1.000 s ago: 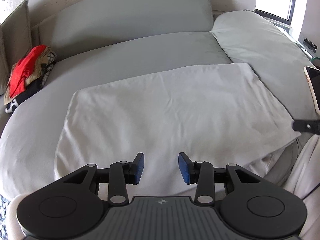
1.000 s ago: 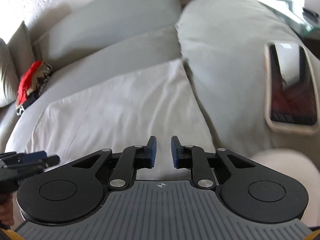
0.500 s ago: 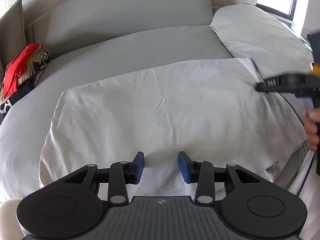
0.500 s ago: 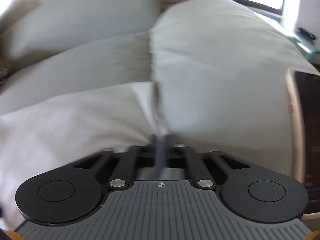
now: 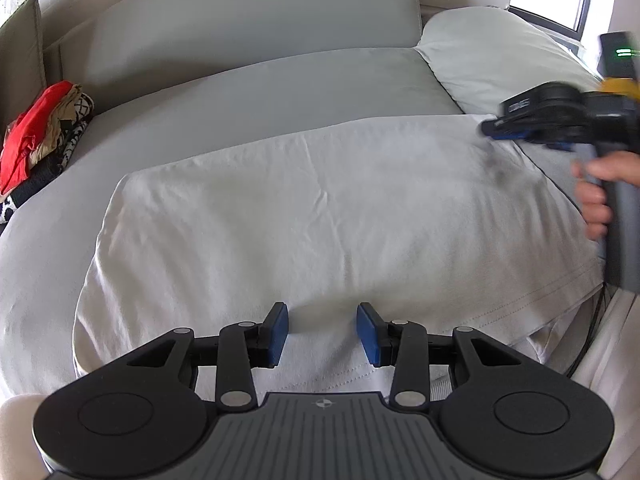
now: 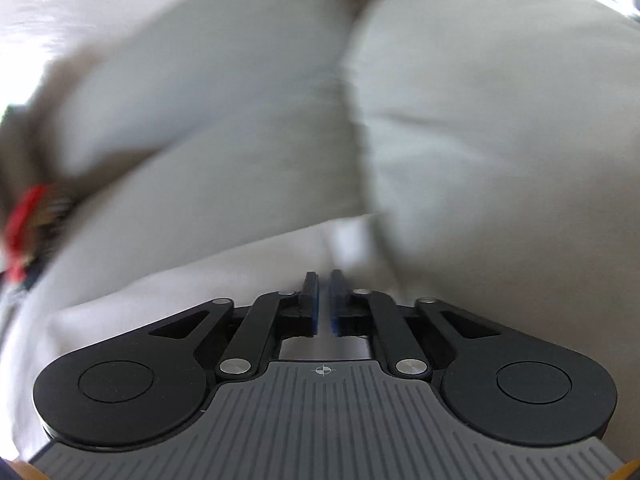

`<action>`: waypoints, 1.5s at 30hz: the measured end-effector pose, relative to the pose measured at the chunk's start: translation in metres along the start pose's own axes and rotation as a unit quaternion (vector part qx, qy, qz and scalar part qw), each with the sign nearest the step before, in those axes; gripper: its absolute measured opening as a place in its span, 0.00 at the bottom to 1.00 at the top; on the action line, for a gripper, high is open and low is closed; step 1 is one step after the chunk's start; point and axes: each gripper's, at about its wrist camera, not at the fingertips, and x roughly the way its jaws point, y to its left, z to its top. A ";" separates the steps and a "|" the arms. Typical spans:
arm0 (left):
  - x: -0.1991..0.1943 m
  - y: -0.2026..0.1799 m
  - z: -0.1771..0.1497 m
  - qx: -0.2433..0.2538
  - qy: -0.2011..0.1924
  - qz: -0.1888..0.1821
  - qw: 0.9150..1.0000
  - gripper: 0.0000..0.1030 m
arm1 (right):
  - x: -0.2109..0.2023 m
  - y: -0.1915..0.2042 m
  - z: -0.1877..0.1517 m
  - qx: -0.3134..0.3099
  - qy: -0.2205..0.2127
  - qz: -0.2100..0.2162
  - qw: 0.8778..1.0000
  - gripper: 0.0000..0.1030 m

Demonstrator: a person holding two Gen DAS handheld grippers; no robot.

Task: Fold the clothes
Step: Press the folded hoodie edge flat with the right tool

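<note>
A white garment [image 5: 320, 208] lies flat and folded on the grey sofa seat [image 5: 280, 88]. My left gripper [image 5: 322, 330] hovers over its near hem, open, with only cloth below the blue pads. My right gripper [image 5: 494, 128], held by a hand [image 5: 596, 192], sits at the garment's far right corner. In the blurred right wrist view the right gripper [image 6: 324, 280] is shut above the white garment [image 6: 160, 300]. No cloth shows between its pads.
A pile of red and patterned clothes [image 5: 36, 140] lies at the sofa's left end, a red smear [image 6: 24, 220] in the right wrist view. A pale cushion [image 5: 500, 52] rests at the back right by the window. A dark cable [image 5: 592, 328] hangs at the right edge.
The right gripper's jaws closed and it travelled along the garment's right side to the far right corner; the phone left its view. The left gripper barely moved and stayed open.
</note>
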 end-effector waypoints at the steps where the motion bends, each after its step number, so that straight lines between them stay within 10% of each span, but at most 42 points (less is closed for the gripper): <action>1: 0.000 0.001 0.000 -0.002 0.001 -0.002 1.000 0.37 | 0.005 -0.006 0.004 0.009 -0.008 -0.027 1.000 0.00; 7: 0.001 0.003 -0.001 -0.003 0.000 -0.010 1.000 0.38 | -0.018 -0.005 0.018 0.052 -0.073 -0.014 0.996 0.07; 12: 0.002 0.001 -0.001 -0.001 0.001 -0.009 1.000 0.38 | 0.001 0.016 0.018 0.033 -0.007 0.049 0.998 0.09; 21: 0.002 0.000 0.000 -0.001 0.001 -0.008 1.000 0.38 | -0.008 0.011 0.022 0.046 -0.023 -0.056 0.997 0.06; 30: -0.004 0.005 -0.005 -0.021 0.005 -0.003 1.000 0.40 | -0.089 0.057 -0.031 -0.079 0.049 0.044 0.995 0.12; 39: -0.015 0.010 -0.028 -0.012 0.007 -0.001 1.000 0.42 | -0.111 0.020 -0.078 -0.117 0.098 -0.120 0.981 0.13; 45: -0.025 0.015 -0.039 -0.010 0.011 0.000 1.000 0.42 | -0.144 -0.007 -0.075 -0.046 0.092 -0.121 0.987 0.20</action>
